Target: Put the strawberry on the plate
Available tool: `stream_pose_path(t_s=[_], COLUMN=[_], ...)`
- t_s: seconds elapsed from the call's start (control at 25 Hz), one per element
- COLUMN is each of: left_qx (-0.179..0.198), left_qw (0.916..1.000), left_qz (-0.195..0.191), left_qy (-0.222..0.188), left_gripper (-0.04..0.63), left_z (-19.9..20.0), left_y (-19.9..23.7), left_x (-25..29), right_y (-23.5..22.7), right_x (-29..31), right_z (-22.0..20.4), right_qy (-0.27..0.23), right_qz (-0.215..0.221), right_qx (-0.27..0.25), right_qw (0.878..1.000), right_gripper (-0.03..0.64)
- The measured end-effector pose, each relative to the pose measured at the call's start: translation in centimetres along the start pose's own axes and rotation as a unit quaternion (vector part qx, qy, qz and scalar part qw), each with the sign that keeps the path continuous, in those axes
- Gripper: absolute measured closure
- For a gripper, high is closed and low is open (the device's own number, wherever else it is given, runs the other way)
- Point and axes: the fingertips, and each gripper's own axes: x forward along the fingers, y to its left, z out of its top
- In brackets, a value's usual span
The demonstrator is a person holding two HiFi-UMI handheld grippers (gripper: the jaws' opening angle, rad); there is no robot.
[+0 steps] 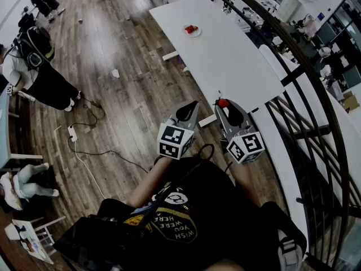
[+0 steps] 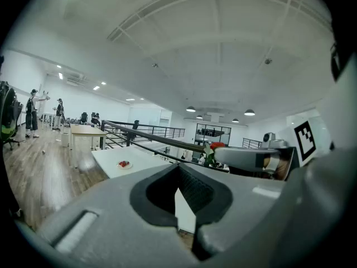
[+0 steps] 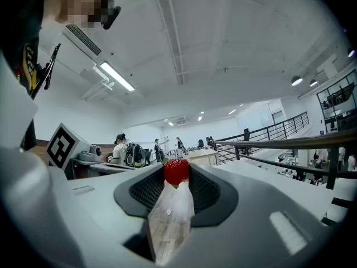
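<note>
Red strawberry (image 3: 177, 171), small, with green leaves at its base: it is clamped between the jaw tips of the right gripper (image 1: 224, 107). The fruit is seen pressed on both sides by the ribbed dark pads. It is held in the air, level, and in the head view it is seen at the near end of the long white table (image 1: 225, 55).

Small round white plate (image 1: 197, 34): it is set near the far end of the same table, well apart from the held strawberry. Red fruit (image 1: 190, 29) is already carried on it; how many pieces cannot be told.

Left gripper (image 1: 190, 105), grey with dark pads: its jaws are parted by a narrow gap and nothing is gripped between them. Only the table and the floor are seen through the gap. It is held just beside the right gripper, to that gripper's left, and is tilted slightly downward. A cube with black-and-white square markers is borne on each gripper.

Brown wood-plank floor (image 1: 124, 66): it is seen to the left of the table. A black metal railing (image 1: 304, 66) is run along the table's right side.
</note>
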Motion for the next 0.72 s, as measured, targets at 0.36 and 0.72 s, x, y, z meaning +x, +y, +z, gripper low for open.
stream_pose_path(t_s=[0.36, 0.72], left_qx=[-0.012, -0.010], left_qw=[0.9999, 0.9999], left_qz=[0.003, 0.008], left_qy=[0.003, 0.005], left_gripper=[0.591, 0.591], left_z=[-1.0, -0.9], left_y=[-0.6, -1.7], left_x=[0.0, 0.9], right_y=[-0.3, -0.7], right_x=[-1.0, -1.6], right_z=[-0.8, -1.1], right_qy=[0.000, 0.008], right_qz=[-0.005, 0.015], right_qx=[0.005, 0.003], right_qw=[1.000, 1.000], right_gripper=[0.479, 0.477])
